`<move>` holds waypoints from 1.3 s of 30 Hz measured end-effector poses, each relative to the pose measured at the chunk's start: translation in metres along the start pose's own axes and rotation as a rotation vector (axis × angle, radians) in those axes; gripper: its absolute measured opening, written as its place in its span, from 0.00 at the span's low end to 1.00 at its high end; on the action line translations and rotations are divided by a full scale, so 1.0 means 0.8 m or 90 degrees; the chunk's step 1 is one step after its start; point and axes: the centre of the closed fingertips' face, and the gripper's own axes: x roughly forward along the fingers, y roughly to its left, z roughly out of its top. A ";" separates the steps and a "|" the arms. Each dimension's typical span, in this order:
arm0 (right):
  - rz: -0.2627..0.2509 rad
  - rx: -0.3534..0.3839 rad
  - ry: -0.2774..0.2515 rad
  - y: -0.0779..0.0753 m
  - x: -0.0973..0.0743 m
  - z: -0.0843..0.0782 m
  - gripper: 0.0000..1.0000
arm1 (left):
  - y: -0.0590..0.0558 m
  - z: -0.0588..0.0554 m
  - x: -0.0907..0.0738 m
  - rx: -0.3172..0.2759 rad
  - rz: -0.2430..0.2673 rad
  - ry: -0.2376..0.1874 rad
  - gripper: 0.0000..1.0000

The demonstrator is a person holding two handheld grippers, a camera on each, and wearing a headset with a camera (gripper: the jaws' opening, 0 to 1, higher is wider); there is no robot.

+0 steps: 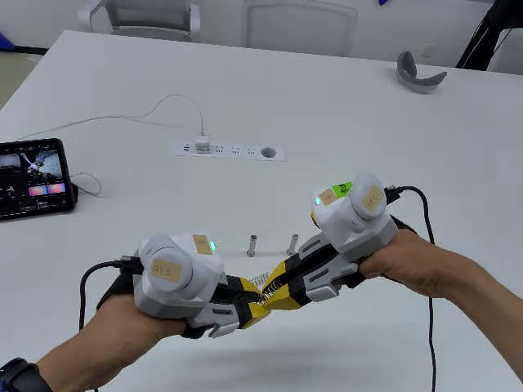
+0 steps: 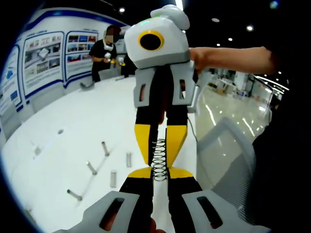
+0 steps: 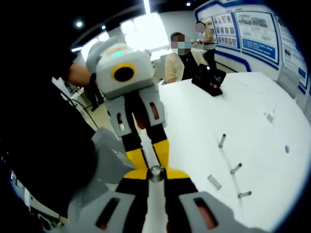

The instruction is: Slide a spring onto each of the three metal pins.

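Note:
A small metal spring (image 1: 261, 282) hangs above the white table (image 1: 368, 131), caught between the tips of both grippers, which point at each other. My left gripper (image 1: 253, 300) closes on one end, and in its own view the spring (image 2: 159, 160) runs up from my jaws into the right gripper's yellow fingertips (image 2: 146, 141). My right gripper (image 1: 279, 287) closes on the other end, seen end-on as a metal ring (image 3: 155, 173). Two upright pins (image 1: 252, 245) (image 1: 292, 243) stand just beyond the grippers. The right gripper view shows three pins (image 3: 222, 141) (image 3: 235, 168) (image 3: 244, 194) and a loose spring (image 3: 214, 182) lying beside them.
A white power strip (image 1: 229, 150) with a plugged cable lies behind the pins. A tablet (image 1: 31, 177) sits at the left edge and a grey curved object (image 1: 419, 75) at the far right. Chairs (image 1: 147, 16) line the far edge. People stand in the background (image 3: 180, 58).

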 end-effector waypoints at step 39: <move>-0.028 0.003 0.021 -0.021 0.018 -0.019 0.12 | 0.041 -0.038 -0.031 -0.093 0.078 -0.056 0.23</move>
